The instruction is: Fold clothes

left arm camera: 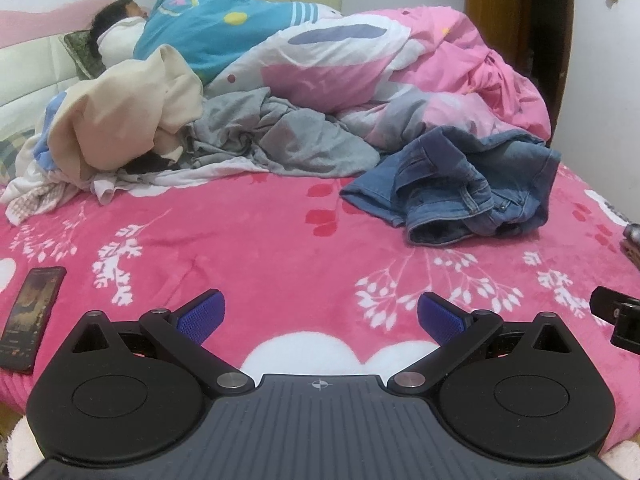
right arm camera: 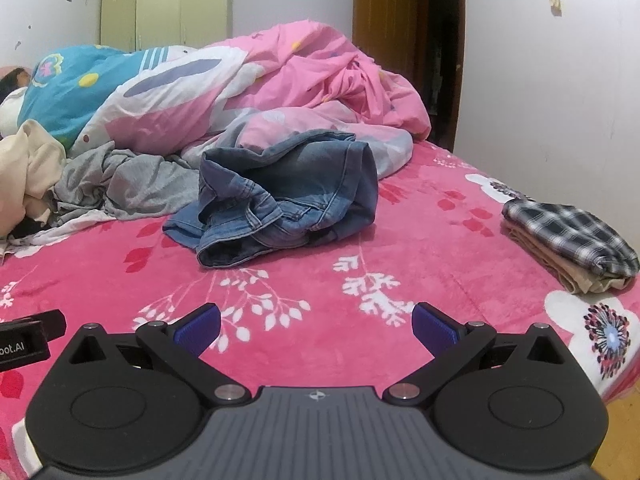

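Crumpled jeans (right arm camera: pixel 280 204) on bed (right arm camera: pixel 400 248), untouched

A crumpled pair of jeans (right arm camera: pixel 280 204) lay on the bed blanket (right arm camera: pixel 304 280), ahead of both grippers. Behind it was a heaped duvet (right arm camera: pixel 288 92); to its left lay a pile of clothes (left arm camera: pixel 224 136). Folded garments (right arm camera: pixel 568 240) sat at the right edge, a phone (left arm camera: pixel 30 316) at the left.

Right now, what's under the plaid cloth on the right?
The plaid cloth lies on a folded beige garment, both on the pink blanket. Whether anything lies below the beige one is hidden.
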### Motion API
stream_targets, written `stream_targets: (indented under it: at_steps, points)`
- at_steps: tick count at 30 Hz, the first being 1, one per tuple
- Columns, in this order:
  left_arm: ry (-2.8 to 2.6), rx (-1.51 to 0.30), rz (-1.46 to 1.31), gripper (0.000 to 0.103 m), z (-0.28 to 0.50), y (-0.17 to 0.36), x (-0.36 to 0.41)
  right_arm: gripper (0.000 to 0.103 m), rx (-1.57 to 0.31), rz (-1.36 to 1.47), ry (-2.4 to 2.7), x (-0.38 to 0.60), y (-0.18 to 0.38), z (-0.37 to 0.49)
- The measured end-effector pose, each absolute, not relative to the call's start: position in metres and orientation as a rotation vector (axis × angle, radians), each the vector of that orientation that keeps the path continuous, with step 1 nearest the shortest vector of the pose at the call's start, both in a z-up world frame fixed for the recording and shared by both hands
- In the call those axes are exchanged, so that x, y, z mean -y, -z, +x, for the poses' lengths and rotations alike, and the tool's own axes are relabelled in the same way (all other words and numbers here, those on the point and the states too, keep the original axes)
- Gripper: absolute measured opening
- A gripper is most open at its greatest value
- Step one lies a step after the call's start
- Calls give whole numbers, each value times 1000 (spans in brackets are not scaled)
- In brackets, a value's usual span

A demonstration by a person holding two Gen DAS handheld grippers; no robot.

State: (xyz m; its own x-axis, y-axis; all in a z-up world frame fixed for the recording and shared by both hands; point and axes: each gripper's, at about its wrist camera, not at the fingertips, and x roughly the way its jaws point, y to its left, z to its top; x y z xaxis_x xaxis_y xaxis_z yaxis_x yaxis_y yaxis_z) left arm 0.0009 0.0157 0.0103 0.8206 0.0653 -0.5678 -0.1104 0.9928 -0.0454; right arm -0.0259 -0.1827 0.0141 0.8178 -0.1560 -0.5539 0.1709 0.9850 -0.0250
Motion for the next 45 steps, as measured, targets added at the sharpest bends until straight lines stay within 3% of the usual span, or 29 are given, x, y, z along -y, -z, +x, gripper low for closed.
stream_targets:
  at_steps: [29,37,45]
  points:
    - [-13,-548,-38,103,24,-1,-1,103,-563,123,115,201,7,-7]
    - [165,-477,-86,103,70,-7,15,103,-502,174,135,245,6,32]
    - [245,-355,85,100,159,-27,59,101,-421,217,73,300,-4,134]
